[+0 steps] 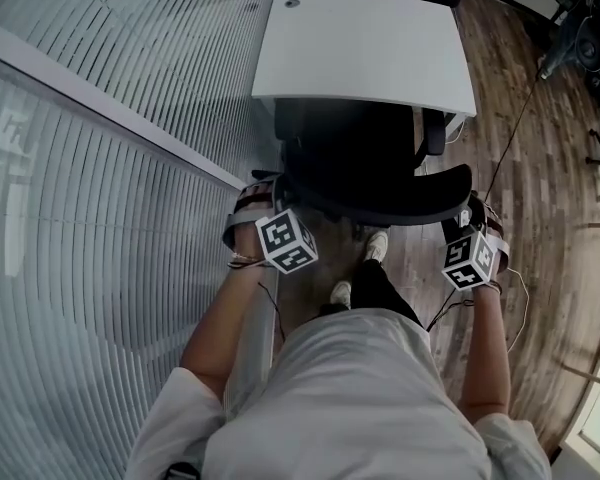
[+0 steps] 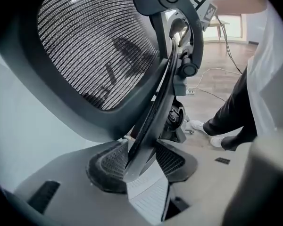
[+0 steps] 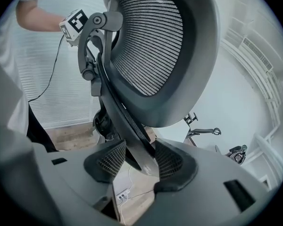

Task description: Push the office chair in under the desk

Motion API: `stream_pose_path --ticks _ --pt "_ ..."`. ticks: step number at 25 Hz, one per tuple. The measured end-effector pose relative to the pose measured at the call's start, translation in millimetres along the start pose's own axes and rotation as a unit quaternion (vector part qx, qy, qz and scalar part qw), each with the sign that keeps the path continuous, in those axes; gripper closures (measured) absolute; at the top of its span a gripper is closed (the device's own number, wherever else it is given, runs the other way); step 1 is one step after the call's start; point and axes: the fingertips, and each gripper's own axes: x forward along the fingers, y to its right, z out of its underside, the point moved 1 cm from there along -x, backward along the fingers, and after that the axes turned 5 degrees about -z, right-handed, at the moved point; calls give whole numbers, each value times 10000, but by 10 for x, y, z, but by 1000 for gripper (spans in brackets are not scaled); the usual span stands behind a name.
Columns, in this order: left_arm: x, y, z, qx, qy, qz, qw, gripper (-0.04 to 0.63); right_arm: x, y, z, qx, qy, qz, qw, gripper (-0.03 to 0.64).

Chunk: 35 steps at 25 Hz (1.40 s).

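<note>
Chair: office chair (image 1: 370, 168) is sitting at the table (image 1: 365, 53), its front going under the table's near edge and its backrest on the side away from the table.
Left gripper: left gripper (image 2: 137, 160) is holding the backrest's left rim; its fingers (image 2: 108, 166) are standing narrow, pressing on the rim.
Right gripper: right gripper (image 3: 140, 161) is holding the backrest's right rim; its fingers (image 3: 172, 161) are narrow, clamping it.
Person: standing on the wood floor (image 1: 540, 168), behind the chair as seen from the table.

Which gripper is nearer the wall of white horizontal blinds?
Left. The left gripper, jaws on the black mesh office chair's backrest edge, sits close beside the white horizontal blinds; the right gripper holds the opposite edge, the chair's width farther away.
</note>
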Motion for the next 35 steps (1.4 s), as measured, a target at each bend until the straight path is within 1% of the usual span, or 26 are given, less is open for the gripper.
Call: stream_pose_path --ticks 13,30,35 --pt "383 -504 -226 -168 -236 -23 9996 405 360 592 -166 -95 95 -93 9999 411" --pt "1048 -943 -440 -383 -634 -35 9972 403 969 1281 -263 -221 337 -218 9989 411" --pt "1219 -1207 -477 -427 -750 -39 9963 402 1127 1510 -393 -262 420 -256 9984 411"
